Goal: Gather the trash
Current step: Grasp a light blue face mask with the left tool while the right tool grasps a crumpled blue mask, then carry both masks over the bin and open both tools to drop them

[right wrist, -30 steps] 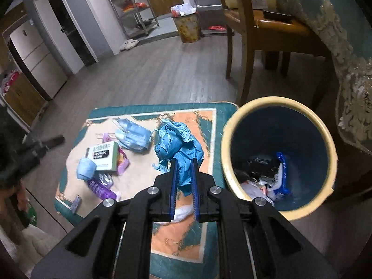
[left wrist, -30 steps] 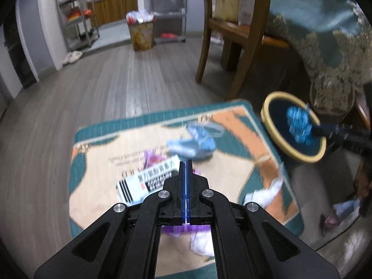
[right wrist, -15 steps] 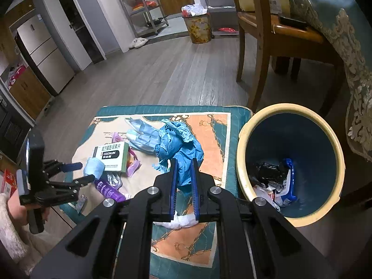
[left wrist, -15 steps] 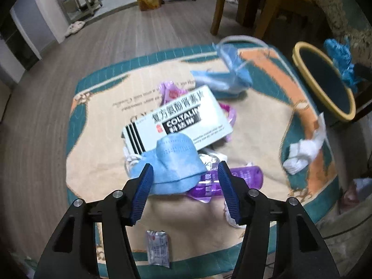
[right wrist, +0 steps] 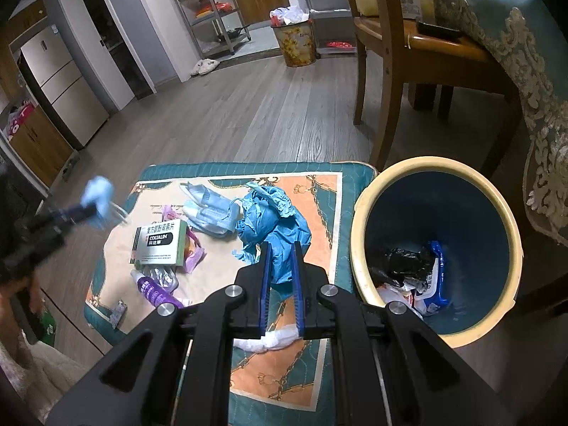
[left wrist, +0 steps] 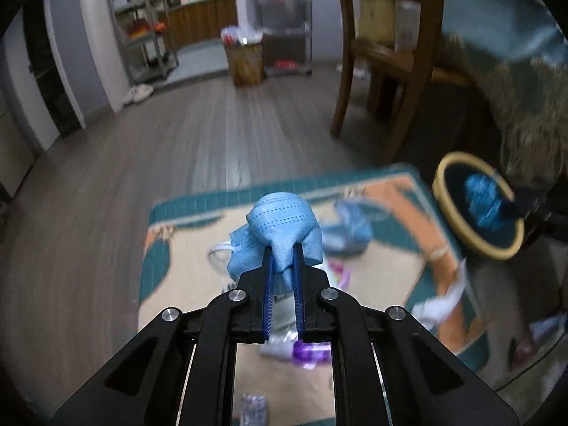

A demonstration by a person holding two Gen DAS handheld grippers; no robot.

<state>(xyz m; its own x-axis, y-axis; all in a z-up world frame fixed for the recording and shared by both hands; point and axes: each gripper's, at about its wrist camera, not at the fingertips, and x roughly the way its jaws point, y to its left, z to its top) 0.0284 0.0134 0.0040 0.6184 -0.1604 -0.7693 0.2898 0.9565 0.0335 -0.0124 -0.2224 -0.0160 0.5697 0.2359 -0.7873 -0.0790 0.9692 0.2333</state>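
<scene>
My left gripper has its jaws closing, with a light blue face mask pinched between the pads and lifted off the mat; in the right wrist view that left gripper hangs at the left with the mask. My right gripper is shut on a crumpled blue glove, held above the mat just left of the yellow-rimmed blue bin. The bin holds a black bag and wrappers. In the left wrist view the bin and the glove sit at the right.
On the mat lie a Coltalin medicine box, a purple bottle, more blue masks, a white tissue and a small sachet. A wooden chair and a draped table stand behind the bin.
The left gripper opened over the blue mask, closed on it and raised it off the mat. The right gripper kept still with the glove.
</scene>
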